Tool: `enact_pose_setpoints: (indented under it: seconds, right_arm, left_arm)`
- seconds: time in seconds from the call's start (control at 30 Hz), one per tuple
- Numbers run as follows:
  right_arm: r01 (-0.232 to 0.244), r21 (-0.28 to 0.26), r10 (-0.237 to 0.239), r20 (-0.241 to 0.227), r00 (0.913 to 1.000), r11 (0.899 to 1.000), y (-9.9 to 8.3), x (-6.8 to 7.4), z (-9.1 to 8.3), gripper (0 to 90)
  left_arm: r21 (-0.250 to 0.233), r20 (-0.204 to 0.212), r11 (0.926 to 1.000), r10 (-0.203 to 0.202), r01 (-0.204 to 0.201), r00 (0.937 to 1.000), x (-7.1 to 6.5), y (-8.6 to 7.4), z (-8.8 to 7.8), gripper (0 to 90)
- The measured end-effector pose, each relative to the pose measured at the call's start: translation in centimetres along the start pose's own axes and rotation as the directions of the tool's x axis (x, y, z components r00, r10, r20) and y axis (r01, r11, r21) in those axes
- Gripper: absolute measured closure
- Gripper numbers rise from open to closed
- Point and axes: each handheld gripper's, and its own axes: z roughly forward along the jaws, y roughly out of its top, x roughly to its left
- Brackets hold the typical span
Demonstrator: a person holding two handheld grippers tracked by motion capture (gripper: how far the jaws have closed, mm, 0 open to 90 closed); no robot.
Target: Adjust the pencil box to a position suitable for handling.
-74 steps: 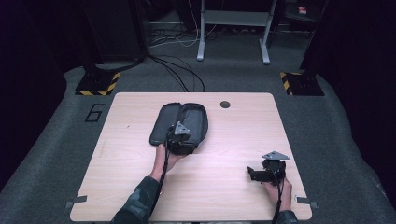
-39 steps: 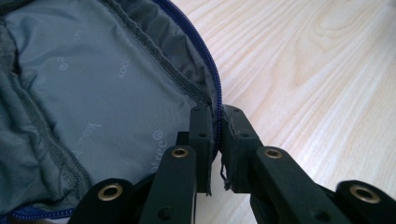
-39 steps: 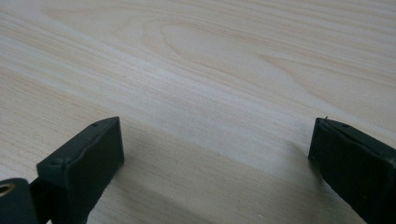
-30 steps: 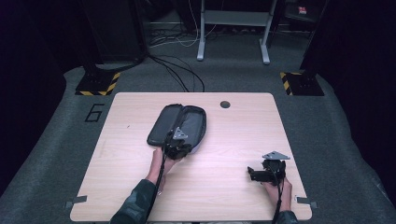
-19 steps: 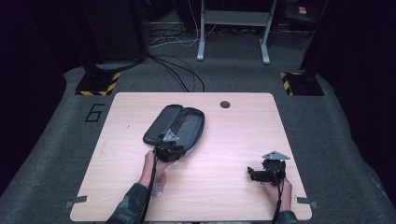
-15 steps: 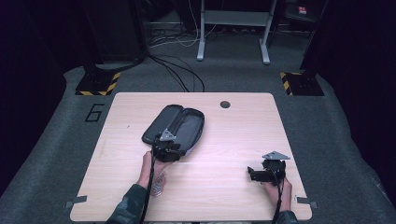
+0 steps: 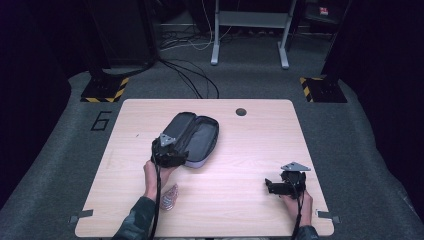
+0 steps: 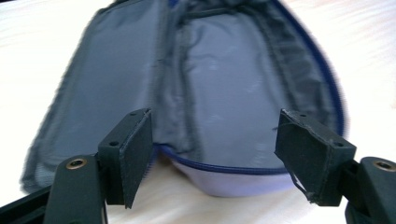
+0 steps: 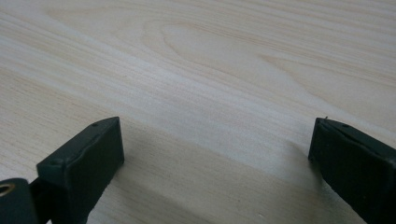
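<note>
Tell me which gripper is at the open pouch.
The left gripper, its open jaws facing the pouch. The right gripper sits apart over bare table.

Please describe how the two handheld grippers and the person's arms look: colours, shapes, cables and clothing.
Each gripper, the left gripper and the right gripper, is black, with two blocky black jaws bearing flat rectangular pads. A grey three-cornered plate sits on top of each. A dark cable trails from each back along the forearm. The left sleeve is dark with a mottled pattern.
</note>
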Motion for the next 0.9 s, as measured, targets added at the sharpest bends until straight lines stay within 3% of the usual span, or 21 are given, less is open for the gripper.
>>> enact_pose_setpoints:
  seconds: [0.27,0.5,0.57,0.83,0.9]
  right_arm:
    - [-0.001,-0.004,0.001,0.0,1.0,1.0,0.0,0.0,0.0,2.9]
    - [0.0,-0.003,0.0,-0.001,1.0,1.0,0.0,0.0,0.0,2.9]
    - [-0.001,-0.003,0.001,0.0,1.0,1.0,0.0,0.0,0.0,2.9]
    - [-0.001,-0.002,0.001,0.0,1.0,1.0,0.0,0.0,0.0,2.9]
    - [0.0,-0.001,0.0,0.0,1.0,1.0,0.0,0.0,0.0,2.9]
  left_arm:
    - [0.056,-0.066,0.9977,-0.035,0.038,0.9972,1.6,-0.1,2.2,44.6]
    - [0.051,-0.073,0.9984,-0.018,0.022,0.9972,2.1,-0.1,2.9,69.5]
    - [0.058,-0.062,0.9983,0.01,-0.007,0.998,2.3,0.0,3.0,74.2]
    - [0.053,-0.039,0.9978,0.042,-0.04,0.9984,1.6,0.5,4.0,74.8]
    - [0.053,-0.032,0.9981,0.032,-0.031,0.999,1.3,0.8,4.4,73.6]
